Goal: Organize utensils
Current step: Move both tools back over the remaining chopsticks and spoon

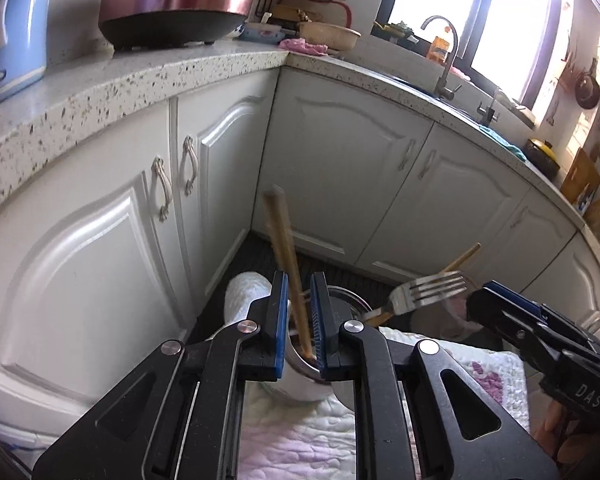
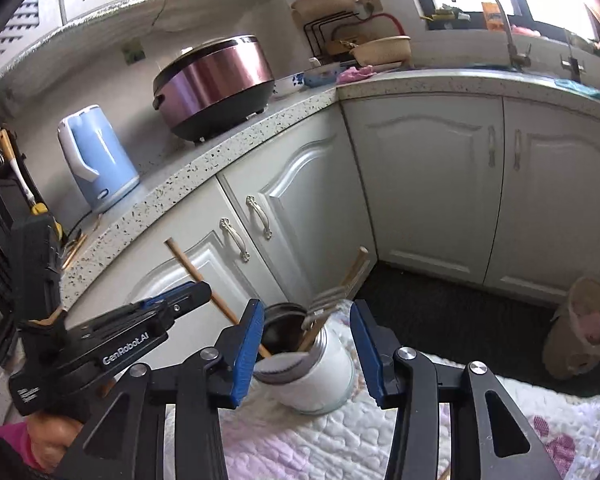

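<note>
While I hold both grippers over the quilted cloth (image 2: 340, 436), the matter for inspection is the chopstick (image 1: 288, 264) in my left gripper (image 1: 300, 328). Its jaws are clenched narrowly on the stick. Its long axis runs from the jar (image 2: 320, 376) mouth up toward 11 o'clock in the left view; its lower end is already inside the rim, though how deep I cannot tell. The jar stands upright on the cloth, directly under and ahead of the left fingers.

My right gripper (image 2: 304, 344) is released, its jaws standing apart either side of the jar and touching nothing. A fork (image 1: 424, 292) leans out of the jar toward 2 o'clock, blurred, with another stick beside it.

Judgement: the left hand is nearer; letting go should drop the chopstick in.
</note>
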### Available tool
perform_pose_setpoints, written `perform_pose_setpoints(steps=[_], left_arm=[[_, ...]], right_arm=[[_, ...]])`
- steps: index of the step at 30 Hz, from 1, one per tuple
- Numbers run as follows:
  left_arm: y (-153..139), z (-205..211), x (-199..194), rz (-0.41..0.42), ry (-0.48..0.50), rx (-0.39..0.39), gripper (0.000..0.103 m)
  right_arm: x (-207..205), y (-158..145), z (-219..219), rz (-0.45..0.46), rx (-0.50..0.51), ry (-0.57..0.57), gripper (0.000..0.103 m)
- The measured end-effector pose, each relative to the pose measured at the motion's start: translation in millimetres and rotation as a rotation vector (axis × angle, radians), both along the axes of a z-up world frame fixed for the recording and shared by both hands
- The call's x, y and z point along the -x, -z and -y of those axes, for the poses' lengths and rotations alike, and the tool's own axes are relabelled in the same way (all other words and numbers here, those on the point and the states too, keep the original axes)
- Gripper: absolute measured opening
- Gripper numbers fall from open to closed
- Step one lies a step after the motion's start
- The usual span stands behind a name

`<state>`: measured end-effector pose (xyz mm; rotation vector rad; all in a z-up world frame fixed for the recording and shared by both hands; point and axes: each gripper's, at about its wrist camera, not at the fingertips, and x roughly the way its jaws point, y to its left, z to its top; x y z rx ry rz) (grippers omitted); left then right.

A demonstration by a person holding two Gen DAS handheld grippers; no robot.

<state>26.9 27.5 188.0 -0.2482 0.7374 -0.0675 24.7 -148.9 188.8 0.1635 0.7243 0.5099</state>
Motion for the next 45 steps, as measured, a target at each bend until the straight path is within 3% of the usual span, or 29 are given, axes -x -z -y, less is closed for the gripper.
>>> perform_pose_setpoints(steps=[2, 4, 6, 7, 12, 17, 30, 34, 45], left_arm=[[-2.9, -0.1, 6.4, 0.005, 0.009, 0.012, 0.016], [-7.9, 0.7, 17.3, 0.022, 0.027, 0.022, 0.041], [-11.0, 0.8, 26.8, 0.022, 0.043, 0.039, 0.054], [-11.2, 1.6, 31.6, 0.023, 0.052, 0.047, 0.055], [4.8, 15.4, 48.4, -0.030, 0.108, 0.018, 0.055], [20.2, 26.0, 65.7, -0.066, 0.111, 0.003, 0.055], [28.4, 77.4, 101.3, -0.121, 0.145, -0.068, 0.055], [28.2, 89.3, 109.6, -0.121, 0.156, -0.075, 0.055], [36.0, 114.8, 125.8, -0.137, 0.197, -0.096, 0.055]], right_arm=[[7.5, -3.5, 11.7, -0.001, -0.019, 0.008, 0.044], [14.4, -4.6, 23.1, -0.002, -0.019, 0.014, 0.044], [23.2, -0.4, 38.9, -0.024, 0.002, 0.023, 0.044], [28.4, 4.3, 48.6, -0.042, 0.016, 0.037, 0.044], [53.0, 34.1, 93.1, -0.160, 0.029, 0.114, 0.044], [83.2, 52.5, 118.0, -0.208, 0.037, 0.150, 0.044], [127.6, 50.4, 111.3, -0.189, 0.074, 0.194, 0.045], [140.0, 48.2, 108.4, -0.182, 0.091, 0.202, 0.056], [161.5, 50.0, 114.9, -0.188, 0.118, 0.235, 0.056]])
